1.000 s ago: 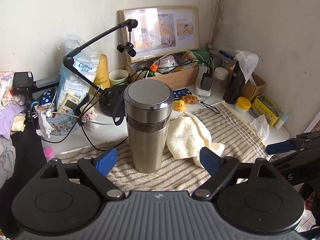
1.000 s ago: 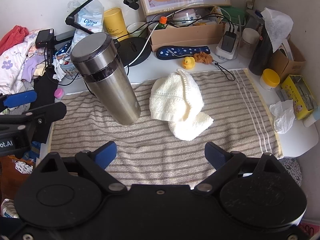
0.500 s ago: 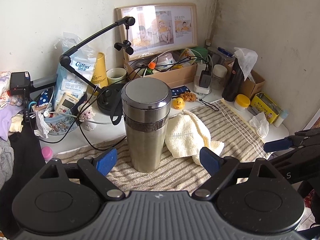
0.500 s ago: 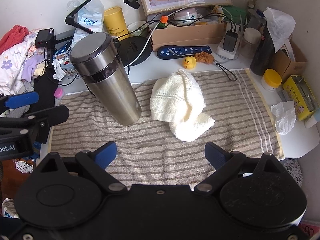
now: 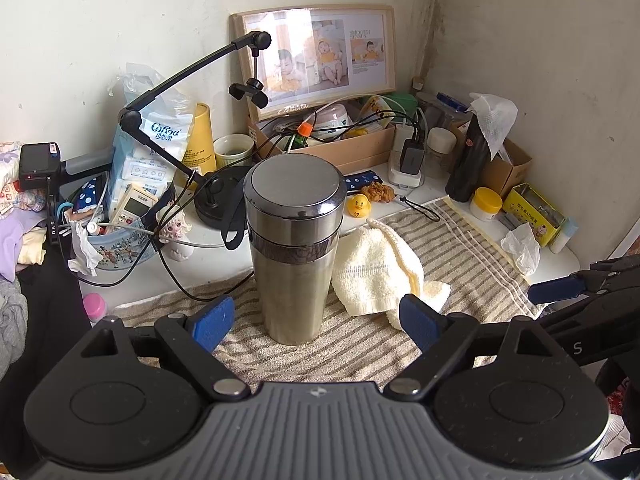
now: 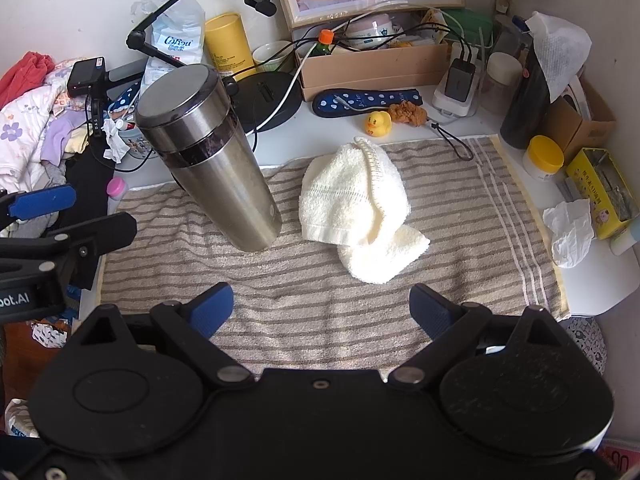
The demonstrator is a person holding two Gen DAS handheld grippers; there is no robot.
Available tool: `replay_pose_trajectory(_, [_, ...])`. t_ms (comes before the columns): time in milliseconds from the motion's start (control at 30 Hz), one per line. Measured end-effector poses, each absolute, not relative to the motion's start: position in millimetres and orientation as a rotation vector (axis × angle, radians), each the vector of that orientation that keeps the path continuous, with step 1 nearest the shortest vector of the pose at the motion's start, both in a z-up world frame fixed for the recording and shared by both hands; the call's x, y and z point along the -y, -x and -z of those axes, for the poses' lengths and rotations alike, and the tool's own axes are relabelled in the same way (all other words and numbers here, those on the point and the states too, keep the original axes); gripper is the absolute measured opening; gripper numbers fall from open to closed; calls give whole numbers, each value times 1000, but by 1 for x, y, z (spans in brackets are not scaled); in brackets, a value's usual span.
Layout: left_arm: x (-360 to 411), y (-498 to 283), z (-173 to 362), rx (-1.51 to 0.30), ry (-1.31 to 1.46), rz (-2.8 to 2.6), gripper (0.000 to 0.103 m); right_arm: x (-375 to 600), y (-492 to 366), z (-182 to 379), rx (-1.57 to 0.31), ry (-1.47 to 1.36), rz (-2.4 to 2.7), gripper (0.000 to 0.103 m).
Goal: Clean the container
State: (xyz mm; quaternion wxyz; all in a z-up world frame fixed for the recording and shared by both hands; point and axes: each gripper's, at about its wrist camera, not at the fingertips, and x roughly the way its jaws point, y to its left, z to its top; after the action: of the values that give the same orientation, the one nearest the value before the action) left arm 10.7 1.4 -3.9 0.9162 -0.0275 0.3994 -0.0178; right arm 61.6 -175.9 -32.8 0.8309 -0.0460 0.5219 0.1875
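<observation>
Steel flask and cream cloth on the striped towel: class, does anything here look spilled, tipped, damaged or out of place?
Nothing stands out. The steel flask stands upright, lid on, on the striped towel; the cream cloth lies crumpled beside it. No spill shows.

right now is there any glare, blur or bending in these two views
Left wrist view: glare whitens the top of the photo frame; the flask is sharp; dark corners from the fisheye. Right wrist view: the flask looks tilted left, a lens effect; the towel is sharp.
</observation>
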Motion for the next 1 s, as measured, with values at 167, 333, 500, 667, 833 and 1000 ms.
replay_pose_trajectory(167, [-2, -11, 5, -823, 59, 35, 90, 176, -60, 33, -1107, 98, -399, 95])
replay_pose_trajectory(333, [-3, -11, 6, -823, 61, 36, 89, 174, -63, 34, -1110, 100, -397, 95])
replay_pose_trajectory(500, [1, -8, 7, -819, 61, 33, 90, 174, -64, 34, -1112, 100, -393, 95])
replay_pose_trajectory(667, [1, -11, 8, -824, 62, 36, 89, 174, -65, 35, -1113, 99, -392, 95])
replay_pose_trajectory(833, [1, -13, 9, -827, 65, 38, 89, 173, -65, 36, -1115, 100, -390, 95])
replay_pose_trajectory(1000, [0, -17, 9, -831, 66, 41, 90, 173, -65, 36, -1118, 100, -390, 95])
